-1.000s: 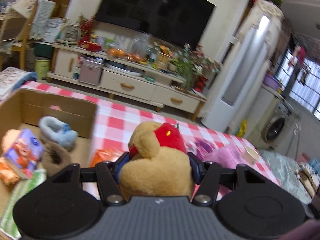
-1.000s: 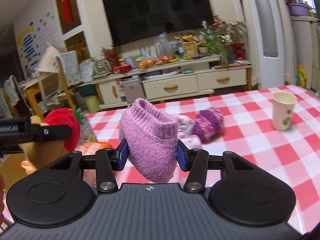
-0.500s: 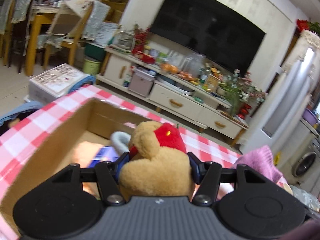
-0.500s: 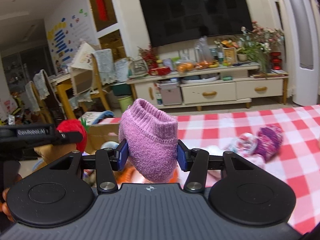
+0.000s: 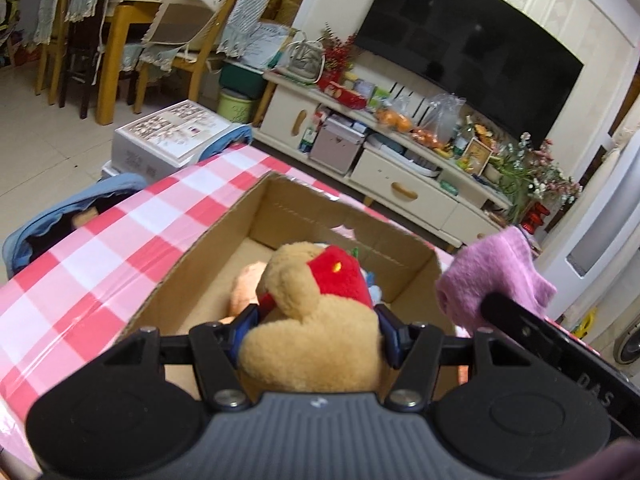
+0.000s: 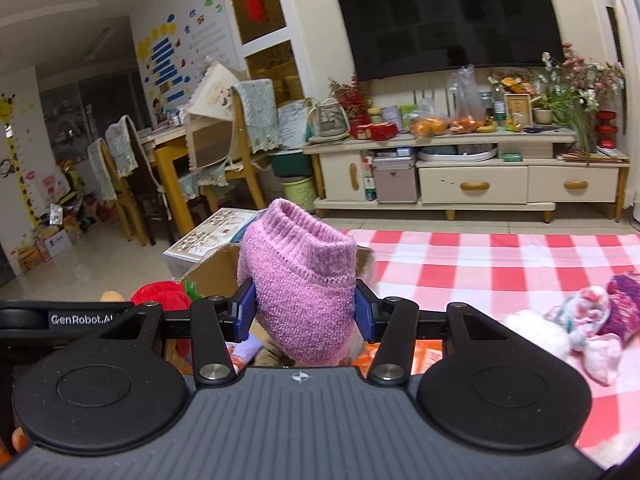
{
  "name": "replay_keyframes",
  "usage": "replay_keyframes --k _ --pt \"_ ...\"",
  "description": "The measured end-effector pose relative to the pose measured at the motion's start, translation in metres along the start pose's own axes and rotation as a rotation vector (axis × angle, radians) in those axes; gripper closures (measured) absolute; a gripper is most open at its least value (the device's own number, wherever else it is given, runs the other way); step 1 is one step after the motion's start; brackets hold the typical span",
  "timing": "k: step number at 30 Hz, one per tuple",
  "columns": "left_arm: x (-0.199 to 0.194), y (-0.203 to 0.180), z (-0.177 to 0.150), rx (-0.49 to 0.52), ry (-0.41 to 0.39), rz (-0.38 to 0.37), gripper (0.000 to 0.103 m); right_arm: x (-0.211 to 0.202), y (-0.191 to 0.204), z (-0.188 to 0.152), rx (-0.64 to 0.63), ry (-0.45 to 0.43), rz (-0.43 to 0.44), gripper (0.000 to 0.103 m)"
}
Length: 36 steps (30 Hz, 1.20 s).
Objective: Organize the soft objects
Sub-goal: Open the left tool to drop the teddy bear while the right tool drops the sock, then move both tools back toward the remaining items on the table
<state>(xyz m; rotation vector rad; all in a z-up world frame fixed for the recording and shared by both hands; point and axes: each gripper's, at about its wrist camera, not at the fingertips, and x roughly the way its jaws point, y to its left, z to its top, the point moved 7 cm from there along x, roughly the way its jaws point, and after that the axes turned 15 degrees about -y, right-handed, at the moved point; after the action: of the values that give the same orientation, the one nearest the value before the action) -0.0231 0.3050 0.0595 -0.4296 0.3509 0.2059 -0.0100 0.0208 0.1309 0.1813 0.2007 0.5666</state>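
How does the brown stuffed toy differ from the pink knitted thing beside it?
The plush toy is tan and furry with a red part; the pink sock is ribbed knit, one colour. The toy sits in the left gripper over the cardboard box; the sock in the right gripper. Both are soft and clamped.

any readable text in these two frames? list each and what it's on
"GenRobot.AI" on the side of the left hand-held gripper, right wrist view; last letter partly cut off.
"DAS" on the body of the right hand-held gripper, left wrist view; possibly partial.
Wall stickers, red box, white carton: print too small to read.
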Motion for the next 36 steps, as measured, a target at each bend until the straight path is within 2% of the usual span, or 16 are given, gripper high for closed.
replay_keyframes --k 5,8,10,11,12,20,25,27,36 --pt "0.000 0.007 0.001 0.015 -0.001 0.019 0.043 0.005 0.003 -0.001 -0.045 0.016 0.004 0.039" --pt "-0.001 0.010 0.003 0.018 -0.007 0.033 0.037 0.006 0.003 -0.002 -0.087 0.016 -0.007 0.034" --pt "-0.001 0.012 0.004 0.009 -0.007 0.035 0.036 0.004 0.001 0.000 -0.117 0.010 -0.022 0.019" --pt "-0.002 0.013 0.004 0.005 -0.008 0.033 0.035 0.001 0.000 0.001 -0.116 0.003 -0.027 0.004" --pt "-0.002 0.013 0.005 0.003 -0.010 0.033 0.033 -0.003 -0.003 0.003 -0.105 -0.002 -0.032 0.003" --pt "-0.006 0.005 0.009 0.030 -0.052 0.038 0.010 -0.039 -0.021 0.015 -0.088 -0.051 -0.104 0.000" --pt "-0.007 -0.002 0.010 0.047 -0.070 0.026 0.008 -0.060 -0.027 0.016 -0.099 -0.071 -0.145 0.000" --pt "-0.008 -0.004 0.010 0.040 -0.074 0.020 0.002 -0.065 -0.028 0.016 -0.108 -0.083 -0.157 0.000" --pt "-0.011 -0.018 0.012 0.020 -0.102 -0.024 0.001 -0.078 -0.037 0.012 -0.136 -0.116 -0.214 0.000"
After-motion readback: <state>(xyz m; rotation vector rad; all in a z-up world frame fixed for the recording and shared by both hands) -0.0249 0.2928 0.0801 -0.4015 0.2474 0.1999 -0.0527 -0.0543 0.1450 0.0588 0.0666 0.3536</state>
